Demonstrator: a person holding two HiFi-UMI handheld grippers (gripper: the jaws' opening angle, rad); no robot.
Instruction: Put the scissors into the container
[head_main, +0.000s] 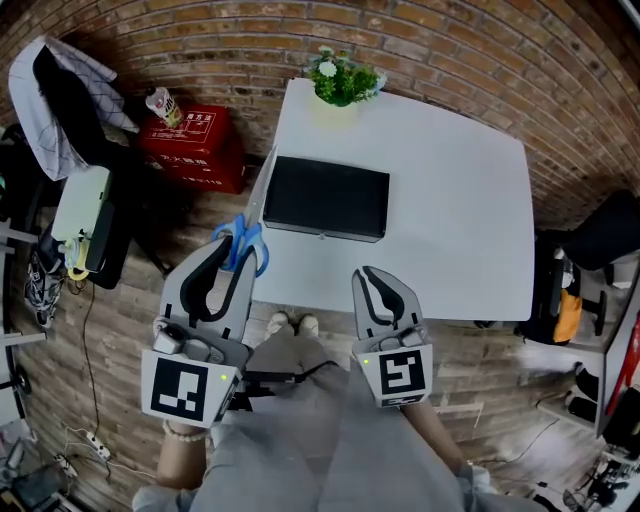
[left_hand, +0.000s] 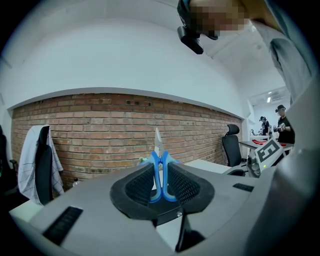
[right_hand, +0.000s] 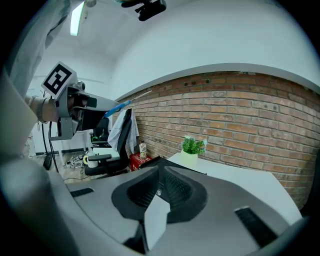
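Note:
Blue-handled scissors (head_main: 258, 252) are clamped by their handles in my left gripper (head_main: 233, 248), just off the front left corner of the white table (head_main: 450, 210). Their blades point up and toward the table. In the left gripper view the scissors (left_hand: 159, 175) stand upright between the pads. The black container (head_main: 325, 197), low and rectangular, lies on the table's left half, just beyond the scissors. My right gripper (head_main: 370, 278) hovers at the table's near edge, shut and holding nothing. The right gripper view shows the container (right_hand: 150, 162) behind the jaws and the scissors (right_hand: 119, 106) at the left.
A potted plant (head_main: 342, 80) stands at the table's far edge. A red box (head_main: 192, 148) and a chair draped with cloth (head_main: 60, 105) are on the floor to the left. An office chair (head_main: 600, 235) stands at the right. The person's legs are below the grippers.

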